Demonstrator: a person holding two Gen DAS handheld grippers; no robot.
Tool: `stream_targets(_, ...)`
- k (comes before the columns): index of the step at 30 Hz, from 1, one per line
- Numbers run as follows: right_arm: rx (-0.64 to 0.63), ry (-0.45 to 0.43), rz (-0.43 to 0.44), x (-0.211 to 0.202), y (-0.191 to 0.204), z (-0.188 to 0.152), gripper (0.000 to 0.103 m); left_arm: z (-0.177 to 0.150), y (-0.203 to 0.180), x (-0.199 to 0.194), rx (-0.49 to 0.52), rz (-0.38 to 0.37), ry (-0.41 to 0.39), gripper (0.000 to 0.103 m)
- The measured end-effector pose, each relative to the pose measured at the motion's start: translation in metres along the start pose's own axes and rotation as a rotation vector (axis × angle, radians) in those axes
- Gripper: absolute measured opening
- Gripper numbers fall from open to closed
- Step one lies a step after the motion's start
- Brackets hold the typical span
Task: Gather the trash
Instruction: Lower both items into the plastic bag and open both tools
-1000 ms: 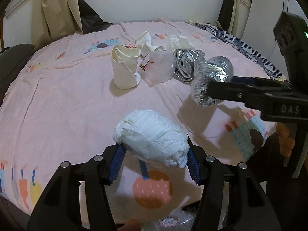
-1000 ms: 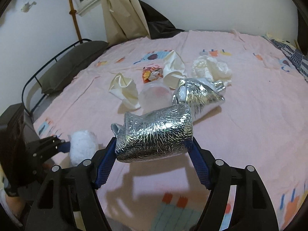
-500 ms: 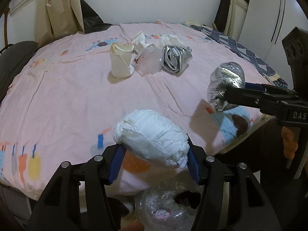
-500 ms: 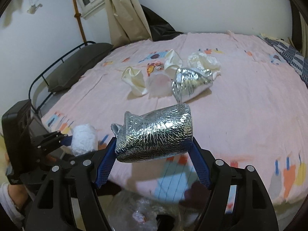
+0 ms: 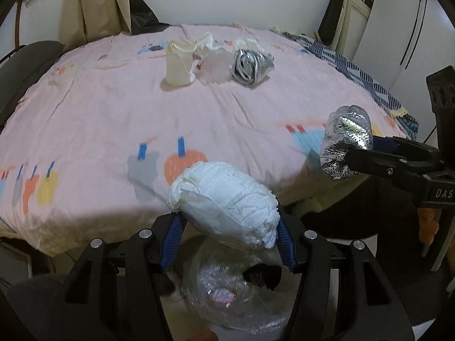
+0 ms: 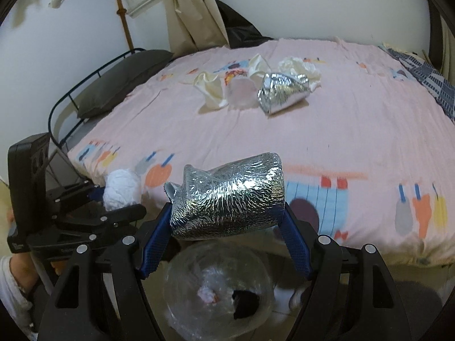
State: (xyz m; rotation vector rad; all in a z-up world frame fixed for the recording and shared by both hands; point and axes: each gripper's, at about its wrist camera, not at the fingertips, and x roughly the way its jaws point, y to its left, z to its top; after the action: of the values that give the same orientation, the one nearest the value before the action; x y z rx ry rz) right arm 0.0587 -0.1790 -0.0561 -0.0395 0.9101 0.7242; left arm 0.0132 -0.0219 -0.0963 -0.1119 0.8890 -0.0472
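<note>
My left gripper [image 5: 227, 236] is shut on a white crumpled wad [image 5: 227, 201], held off the near edge of the pink bed above a clear plastic trash bag [image 5: 236, 292] on the floor. My right gripper [image 6: 227, 227] is shut on a crumpled silver foil bag [image 6: 227, 196], also over that trash bag [image 6: 219, 289]. Each gripper shows in the other's view: the foil bag [image 5: 345, 142] at right, the white wad [image 6: 122, 189] at left. More trash lies far back on the bed: a cream bag [image 5: 179, 62], a clear cup [image 5: 216, 66], a silver foil piece [image 5: 251, 64].
The pink bedspread [image 5: 113, 113] fills most of both views. A dark pillow and metal bed rail [image 6: 113, 85] are at the left. A blue checked blanket [image 5: 355, 76] lies along the right edge. A person's hand and sleeve [image 6: 14, 278] show at lower left.
Both grippers have drawn back from over the bed to beyond its near edge, each keeping its load. The clear trash bag on the floor has come into view beneath them.
</note>
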Motion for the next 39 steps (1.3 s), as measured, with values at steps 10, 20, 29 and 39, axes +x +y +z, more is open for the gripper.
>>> stream_targets(10, 0.059, 0.139, -0.007, 0.016, 0.001, -0.028, 0.068, -0.032, -0.008, 0.011, -0.022, 0.005, 0.122, 0.058)
stream_targets(20, 0.168, 0.331, -0.048, 0.075, -0.002, -0.056, 0.068, -0.061, -0.024, 0.055, -0.066, 0.018, 0.343, 0.058)
stream_targets(29, 0.257, 0.504, -0.110, 0.135, -0.014, -0.092, 0.068, -0.087, -0.040, 0.114, -0.053, 0.073, 0.574, 0.058)
stream_targets(39, 0.333, 0.637, -0.174, 0.181, -0.034, -0.131, 0.069, -0.117, -0.032, 0.161, -0.159, 0.087, 0.717, 0.058)
